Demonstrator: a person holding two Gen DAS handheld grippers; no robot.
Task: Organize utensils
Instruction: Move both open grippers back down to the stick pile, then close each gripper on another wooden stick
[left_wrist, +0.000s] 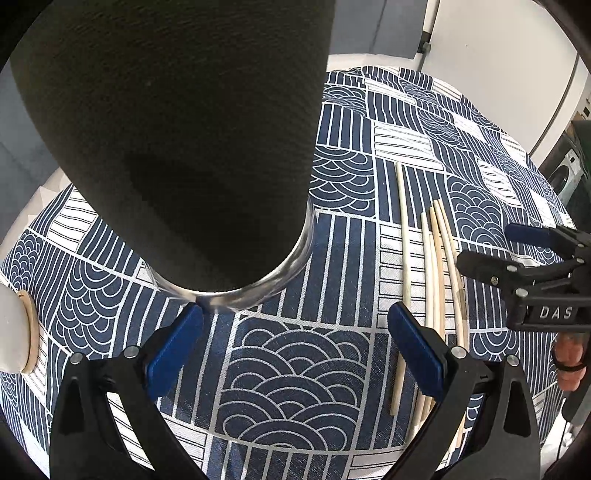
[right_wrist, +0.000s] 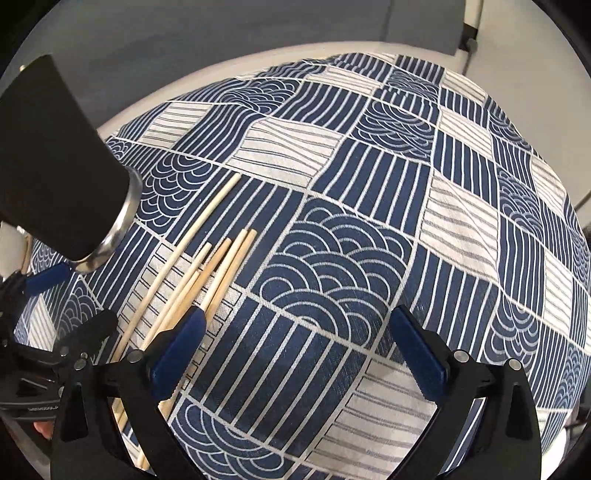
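Observation:
Several pale wooden chopsticks (left_wrist: 436, 258) lie side by side on the blue-and-white patterned cloth; in the right wrist view (right_wrist: 207, 273) they lie left of centre. A tall black cup with a clear glass base (left_wrist: 184, 147) stands close in front of my left gripper (left_wrist: 295, 343), which is open and empty, its left pad near the cup's base. The cup also shows in the right wrist view (right_wrist: 62, 173) at the far left. My right gripper (right_wrist: 295, 343) is open and empty, its left finger over the near ends of the chopsticks. It also shows in the left wrist view (left_wrist: 513, 258).
The patterned cloth (right_wrist: 369, 221) covers a round white table (right_wrist: 147, 107). A white object with a wooden ring (left_wrist: 14, 332) sits at the left edge. A white wall and a pole (left_wrist: 428, 26) stand behind.

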